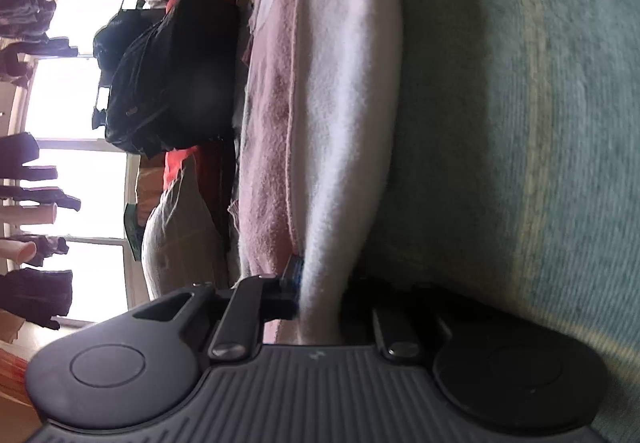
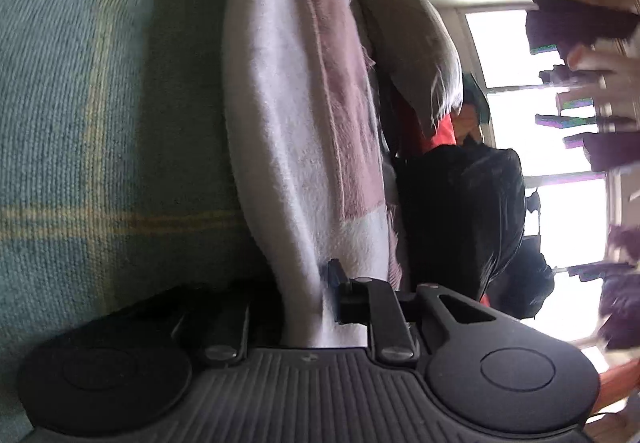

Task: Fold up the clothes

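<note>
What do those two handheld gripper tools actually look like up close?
Both look alike. The left gripper and right gripper are matte black plastic, each with a ribbed grey-black deck, two round discs at the sides, and silver screws on two bar-shaped arms. The fingers end in blue-edged pads. No cables, sleeves or clear lettering show.

Fuzzy cloth towel [image 1: 344,103]; coarse woven green bedcover [image 1: 520,123].

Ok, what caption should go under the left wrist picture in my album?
Left tool pinching a pink-and-white towel on a green bedspread.
</note>
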A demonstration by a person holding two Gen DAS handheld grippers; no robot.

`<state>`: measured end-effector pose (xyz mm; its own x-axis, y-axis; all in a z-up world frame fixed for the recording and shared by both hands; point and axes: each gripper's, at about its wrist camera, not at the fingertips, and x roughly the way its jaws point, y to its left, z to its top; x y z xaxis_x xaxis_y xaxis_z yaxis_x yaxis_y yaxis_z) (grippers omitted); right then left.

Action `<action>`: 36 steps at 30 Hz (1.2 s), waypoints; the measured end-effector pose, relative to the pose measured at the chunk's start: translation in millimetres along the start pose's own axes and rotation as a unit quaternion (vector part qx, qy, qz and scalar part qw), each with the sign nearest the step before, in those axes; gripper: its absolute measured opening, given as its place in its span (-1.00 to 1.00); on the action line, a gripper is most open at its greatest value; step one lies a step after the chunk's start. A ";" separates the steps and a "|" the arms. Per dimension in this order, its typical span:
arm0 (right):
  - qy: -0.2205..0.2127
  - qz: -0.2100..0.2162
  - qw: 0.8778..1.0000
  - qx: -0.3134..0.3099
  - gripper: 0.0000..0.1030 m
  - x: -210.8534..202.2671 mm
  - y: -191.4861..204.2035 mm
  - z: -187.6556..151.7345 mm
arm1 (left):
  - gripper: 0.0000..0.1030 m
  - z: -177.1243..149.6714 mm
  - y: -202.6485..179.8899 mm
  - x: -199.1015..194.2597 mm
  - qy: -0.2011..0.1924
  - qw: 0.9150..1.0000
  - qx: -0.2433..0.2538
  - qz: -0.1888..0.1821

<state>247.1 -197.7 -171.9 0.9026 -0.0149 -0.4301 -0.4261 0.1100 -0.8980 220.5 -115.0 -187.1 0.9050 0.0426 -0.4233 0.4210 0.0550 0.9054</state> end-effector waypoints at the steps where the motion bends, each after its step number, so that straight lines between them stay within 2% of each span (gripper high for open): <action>1: 0.001 -0.002 1.000 0.002 -0.57 1.6 1.1 0.8 | -0.84 0.4 -1.2 0.4 0.001 1.000 0.000 0.003; 2: 0.001 0.000 1.000 0.009 -0.65 2.7 1.8 1.1 | -0.84 0.2 -2.1 0.6 0.001 1.000 -0.001 0.006; 4: -0.002 0.003 1.000 0.024 -0.69 3.8 0.7 -0.1 | -0.85 -0.8 -1.0 1.2 -0.002 1.000 -0.006 0.007; 12: -0.008 0.024 0.998 0.055 -0.74 -2.5 -16.4 -4.9 | -0.80 -8.2 15.5 -1.4 -0.018 1.000 -0.018 -0.010; 18: -0.020 0.019 0.996 0.080 -0.76 -14.5 -33.6 -6.0 | -0.81 -14.3 28.9 -12.0 -0.031 0.999 -0.016 0.012; 23: -0.030 0.037 0.993 0.108 -0.77 -35.1 -46.7 -5.5 | -0.82 -18.8 35.2 -28.0 -0.034 0.999 -0.012 0.017; 29: -0.040 0.077 0.990 0.108 -0.77 -75.3 -43.9 -9.8 | -0.81 -29.8 28.8 -73.2 -0.047 0.999 0.008 0.000; 36: -0.054 0.122 0.987 0.086 -0.77 -144.1 -33.3 -12.5 | -0.80 -45.5 18.4 -141.8 -0.063 0.997 0.033 -0.024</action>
<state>130.5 -211.7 -81.2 0.7798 0.1369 -0.6109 -0.6231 0.2644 -0.7361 97.1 -74.6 -111.9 0.8822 -0.0847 -0.4631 0.4639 -0.0115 0.8858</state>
